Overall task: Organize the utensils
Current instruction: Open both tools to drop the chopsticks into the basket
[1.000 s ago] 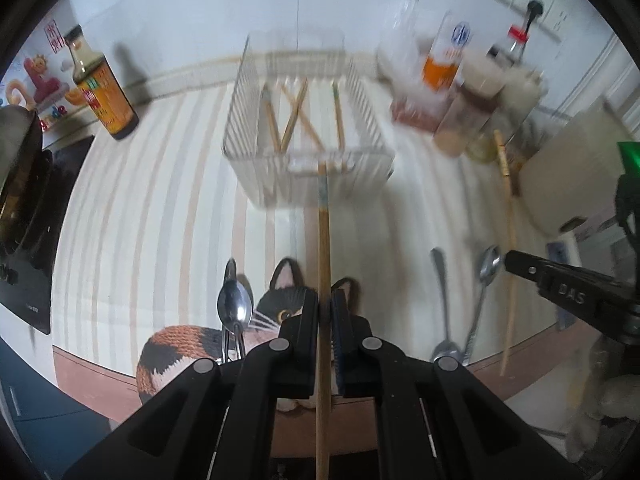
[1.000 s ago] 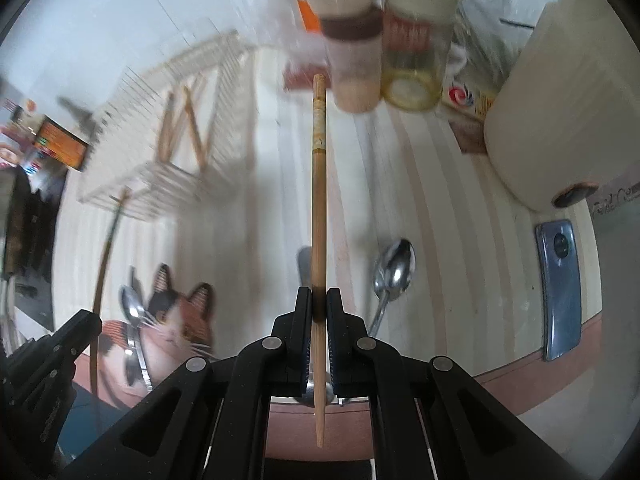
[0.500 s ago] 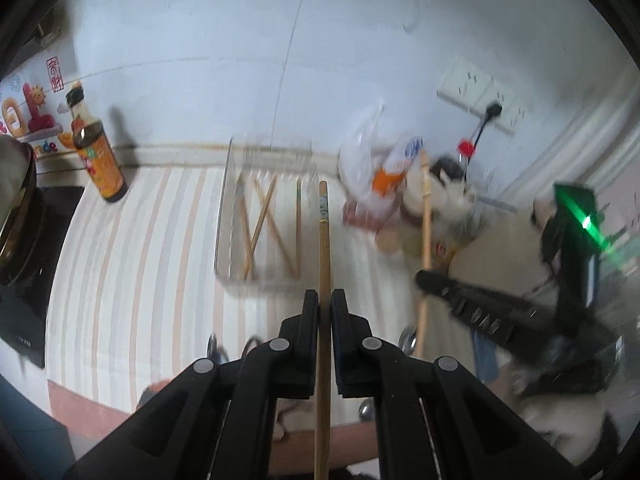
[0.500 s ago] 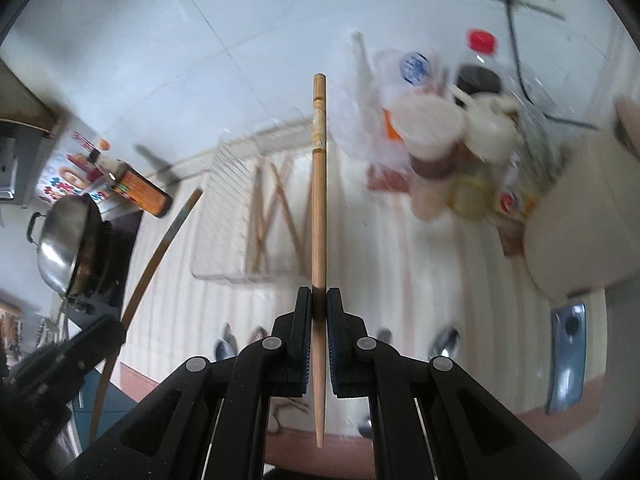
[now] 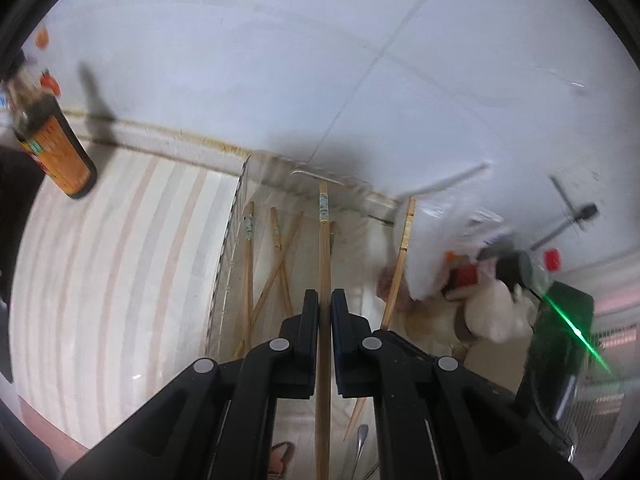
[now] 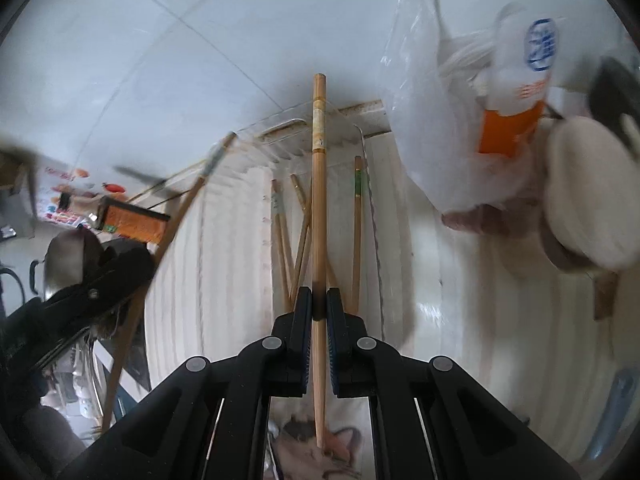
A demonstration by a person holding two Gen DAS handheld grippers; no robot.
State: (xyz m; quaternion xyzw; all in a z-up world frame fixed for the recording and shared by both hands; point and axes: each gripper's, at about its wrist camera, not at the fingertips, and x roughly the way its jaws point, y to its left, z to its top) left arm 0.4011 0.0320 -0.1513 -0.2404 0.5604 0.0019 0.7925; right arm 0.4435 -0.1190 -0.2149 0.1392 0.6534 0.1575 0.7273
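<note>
My left gripper is shut on a wooden chopstick that points forward over the clear wire basket. My right gripper is shut on a second wooden chopstick, also held above the basket. Several chopsticks lie crossed on the basket floor, and they also show in the right wrist view. The right-hand chopstick shows in the left wrist view, and the left-hand one in the right wrist view.
A brown sauce bottle stands at the far left by the wall. A plastic bag with bottles and jars sits right of the basket. A cat-patterned mat and a spoon lie near the counter's front.
Both grippers have moved forward and lower toward the basket, each still holding its chopstick. The basket now fills the middle of both views.
</note>
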